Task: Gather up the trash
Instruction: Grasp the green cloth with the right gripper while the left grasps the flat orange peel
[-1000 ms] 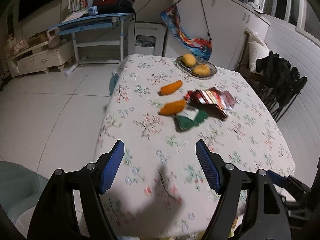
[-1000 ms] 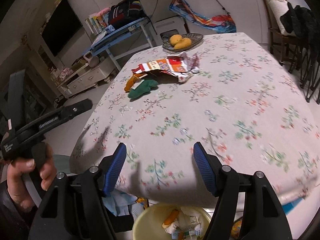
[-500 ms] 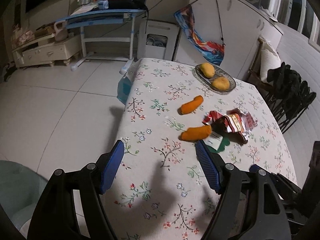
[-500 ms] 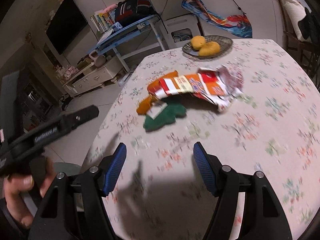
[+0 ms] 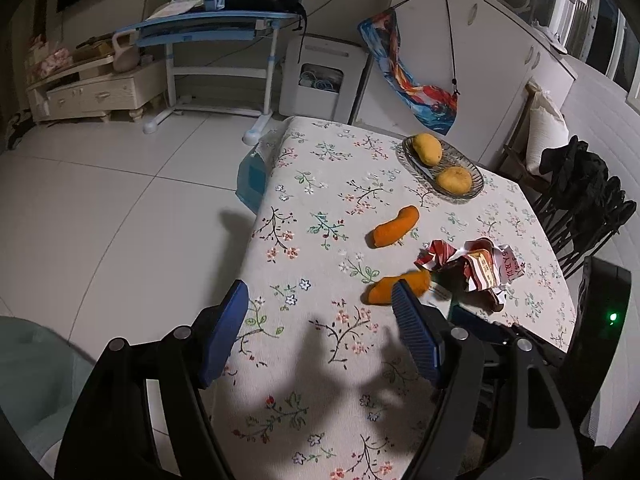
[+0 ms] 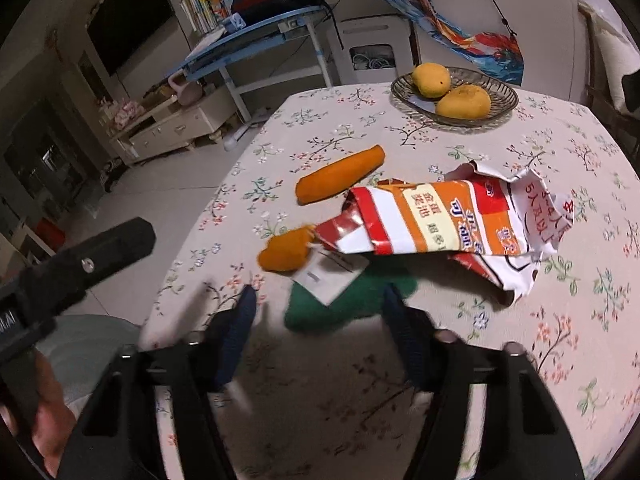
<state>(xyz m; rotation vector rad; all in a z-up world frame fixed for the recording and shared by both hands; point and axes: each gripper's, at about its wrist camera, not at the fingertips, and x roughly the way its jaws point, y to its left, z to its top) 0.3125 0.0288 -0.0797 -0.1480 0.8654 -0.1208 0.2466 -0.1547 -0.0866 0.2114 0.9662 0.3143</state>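
Glass dish (image 6: 500, 96) far ahead of the right claw (image 6: 316, 320) has two mangoes (image 6: 462, 101), crumpled wrapper (image 6: 448, 220) sits just ahead-right on the counter (image 6: 560, 340), right claw tilted down and closing on nothing, left claw (image 5: 320, 328) spread empty.

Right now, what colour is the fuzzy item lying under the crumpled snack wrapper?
Dark green, with a white paper tag on top; clearest in the right wrist view.

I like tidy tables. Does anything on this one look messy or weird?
Yes. A crumpled, torn snack bag lies open mid-table, partly covering one orange piece and a green thing. The fruit bowl looks neat.
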